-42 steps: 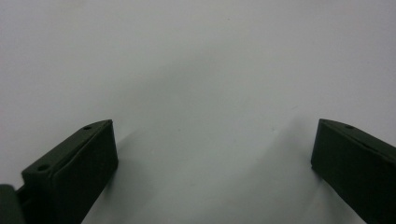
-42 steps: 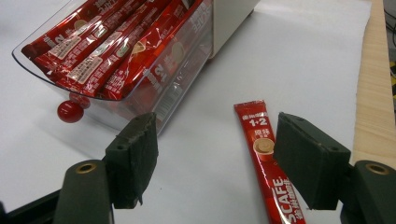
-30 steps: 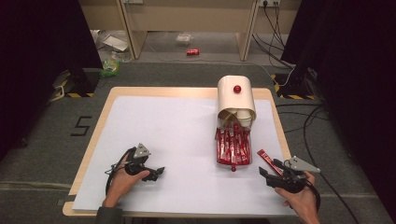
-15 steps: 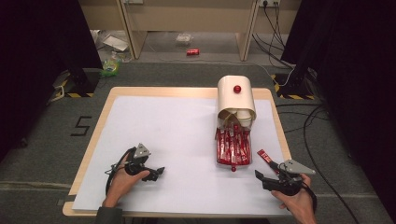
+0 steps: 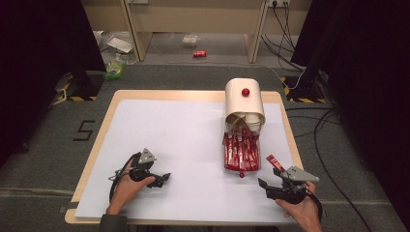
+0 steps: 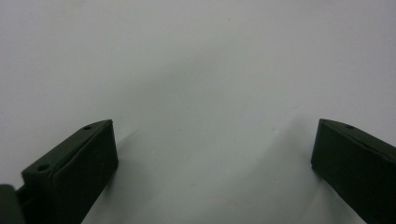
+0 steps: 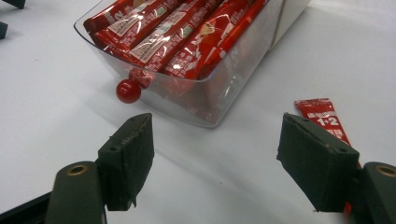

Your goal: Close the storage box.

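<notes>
High view: a cream dispenser box [image 5: 244, 101] with a red knob stands at the far right of the white-covered table [image 5: 183, 140], and its clear drawer [image 5: 241, 153] is pulled out toward the person, packed with red sachets lying lengthwise. One loose red sachet [image 5: 274, 162] lies on the sheet just right of the drawer, its long axis slanting from far-left to near-right. The right gripper [image 5: 267, 185] sits near the table's front edge, just short of that sachet, jaws spread. The left gripper [image 5: 163, 178] rests well apart at the front left, with nothing near it.

Left gripper view: two black jaws stand wide apart over bare white sheet, released and empty.

Right gripper view: the jaws are parted and hold nothing. The drawer's rounded front with its small red pull knob [image 7: 128, 90] lies ahead, between and beyond the jaws (sachets inside point away from the camera). The loose sachet [image 7: 322, 116] runs under the right-hand jaw, printed end pointing away.

I judge the step in hand is picking up the stray sachet. Next the right gripper would need to shift toward it, straddle its narrow width across the long axis, and close low against the sheet.
</notes>
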Available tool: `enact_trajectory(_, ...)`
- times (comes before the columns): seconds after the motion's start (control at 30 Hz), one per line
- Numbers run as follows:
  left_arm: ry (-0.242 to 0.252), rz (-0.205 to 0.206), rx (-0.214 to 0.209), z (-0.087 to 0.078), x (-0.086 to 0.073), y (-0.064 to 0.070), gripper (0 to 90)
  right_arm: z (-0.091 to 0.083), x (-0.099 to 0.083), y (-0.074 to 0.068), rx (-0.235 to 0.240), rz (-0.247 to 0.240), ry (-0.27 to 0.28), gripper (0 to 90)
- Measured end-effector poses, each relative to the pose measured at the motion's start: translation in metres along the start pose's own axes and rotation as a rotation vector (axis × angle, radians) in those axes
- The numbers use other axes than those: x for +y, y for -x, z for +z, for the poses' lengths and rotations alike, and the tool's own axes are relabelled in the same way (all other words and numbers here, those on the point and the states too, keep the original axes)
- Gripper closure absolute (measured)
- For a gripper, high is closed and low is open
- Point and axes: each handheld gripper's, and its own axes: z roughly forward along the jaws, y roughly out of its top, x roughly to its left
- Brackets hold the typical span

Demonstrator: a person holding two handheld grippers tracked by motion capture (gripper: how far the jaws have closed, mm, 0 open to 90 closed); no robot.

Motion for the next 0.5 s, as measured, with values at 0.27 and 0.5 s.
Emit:
enact_trajectory(0.27,0.0,0.0,0.0,0.0,0.0,0.0,0.0,0.008,0.003,-0.009,-0.008,-0.03,0.018,27.5)
enact_trajectory(0.5,0.001,0.0,0.001,0.0,0.0,0.0,0.0,0.017,0.003,-0.012,-0.025,-0.039,0.022,27.6)
